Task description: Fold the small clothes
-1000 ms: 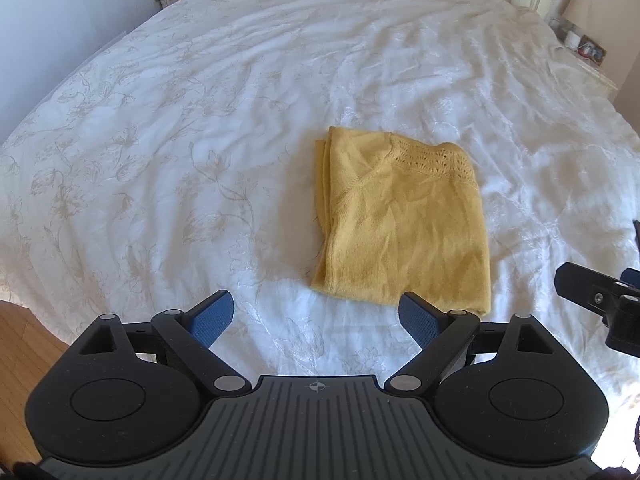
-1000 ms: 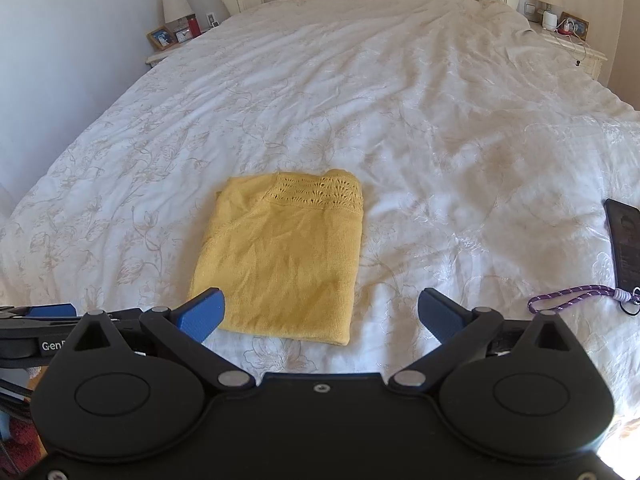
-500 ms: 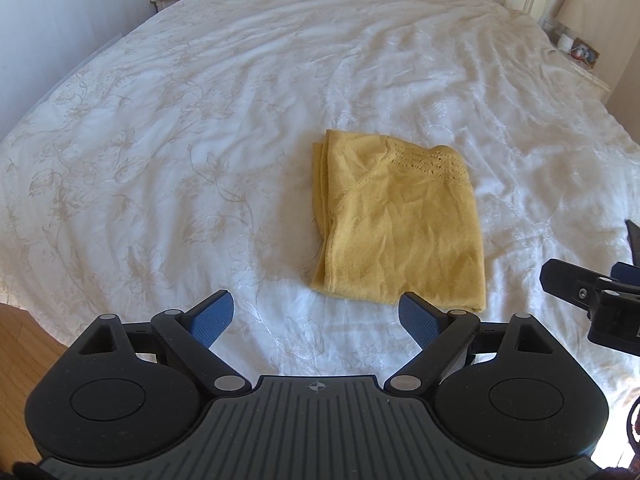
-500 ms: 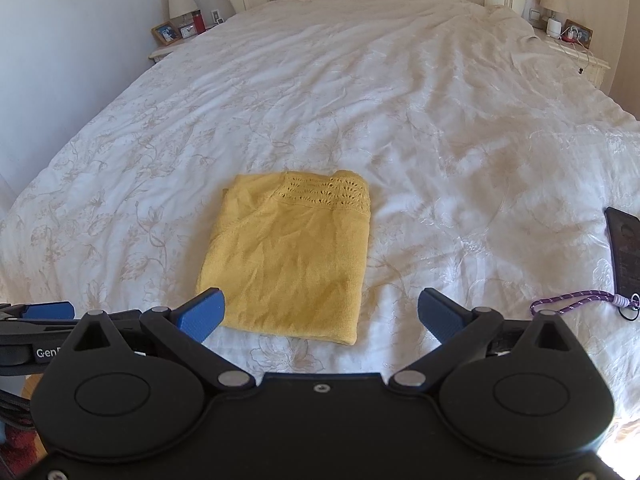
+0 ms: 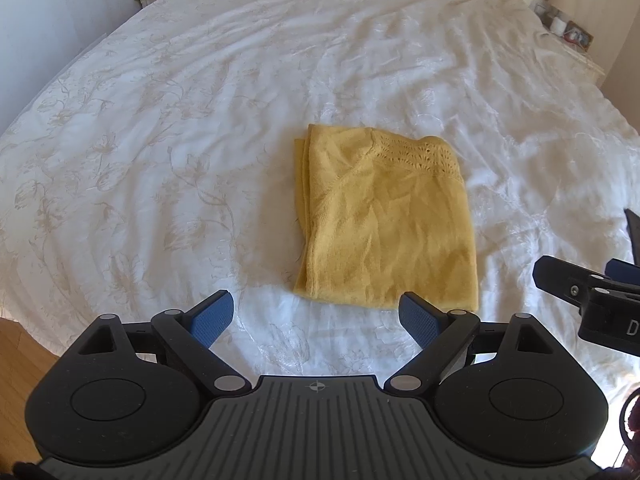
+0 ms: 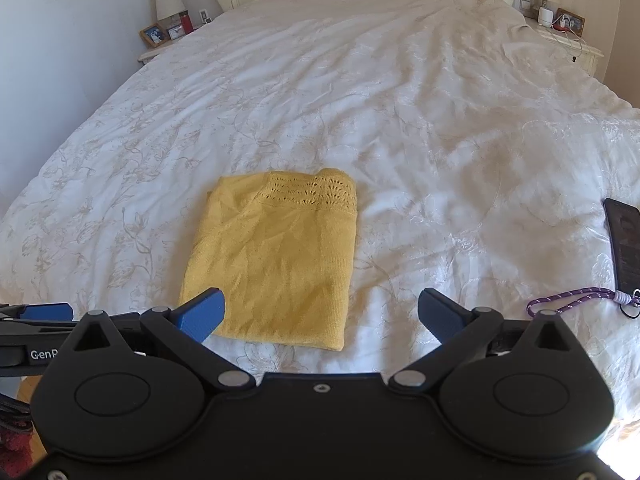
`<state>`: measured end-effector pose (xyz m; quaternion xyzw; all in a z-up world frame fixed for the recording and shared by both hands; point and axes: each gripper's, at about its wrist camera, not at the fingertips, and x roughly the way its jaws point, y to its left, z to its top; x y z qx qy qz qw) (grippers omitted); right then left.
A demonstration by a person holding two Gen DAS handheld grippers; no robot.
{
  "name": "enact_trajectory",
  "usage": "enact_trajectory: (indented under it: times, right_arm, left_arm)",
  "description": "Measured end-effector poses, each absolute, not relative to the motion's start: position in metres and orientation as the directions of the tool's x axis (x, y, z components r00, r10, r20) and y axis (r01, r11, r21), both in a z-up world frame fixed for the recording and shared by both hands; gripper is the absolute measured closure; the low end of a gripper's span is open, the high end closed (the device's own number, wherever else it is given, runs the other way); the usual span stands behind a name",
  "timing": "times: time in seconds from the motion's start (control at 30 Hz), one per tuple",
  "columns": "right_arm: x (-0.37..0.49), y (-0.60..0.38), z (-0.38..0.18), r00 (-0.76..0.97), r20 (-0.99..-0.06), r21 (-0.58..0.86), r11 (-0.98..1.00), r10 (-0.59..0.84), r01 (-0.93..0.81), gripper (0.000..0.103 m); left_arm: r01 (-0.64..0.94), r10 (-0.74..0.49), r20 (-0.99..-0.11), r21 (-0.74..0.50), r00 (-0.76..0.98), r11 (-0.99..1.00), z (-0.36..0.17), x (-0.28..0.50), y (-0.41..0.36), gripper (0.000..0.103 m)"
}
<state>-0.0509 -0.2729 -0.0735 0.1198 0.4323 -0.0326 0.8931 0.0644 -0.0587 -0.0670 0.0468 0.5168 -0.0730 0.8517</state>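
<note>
The mustard-yellow knitted garment lies flat on the white floral-embroidered bedspread, in the lower left-centre of the right wrist view and just right of centre in the left wrist view, where it shows as a compact, nearly rectangular packet. Stacked layers show along its left edge in the left wrist view, and an openwork lace band runs along its far edge, so by the look of it the garment is already folded at least once or twice and its sides are squared. The left gripper stands with its blue-padded jaws spread wide and nothing between them, hovering above the bedspread just short of the packet's near edge; the right gripper is likewise wide and empty, its left pad showing in front of the packet's near left corner. Neither tool touches the cloth. My reading is that the folding of this piece is finished or nearly so; what may be left is one more halving or a light smoothing of the creases across the top layer. No other clothing shows on the bed, only a dark flat device and a purple braided cord at the right edge of the right wrist view.
</note>
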Motion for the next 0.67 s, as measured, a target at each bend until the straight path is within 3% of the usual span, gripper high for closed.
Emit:
enact_trajectory:
  times: [0.67]
  right_arm:
    - [-0.025, -0.293, -0.099, 0.563, -0.819, 0.224, 0.966, 0.114, 0.131, 0.001]
  left_arm:
    - [0.132, -0.032, -0.913, 0.024, 0.408, 0.991, -0.086, 0.086, -0.081, 0.013]
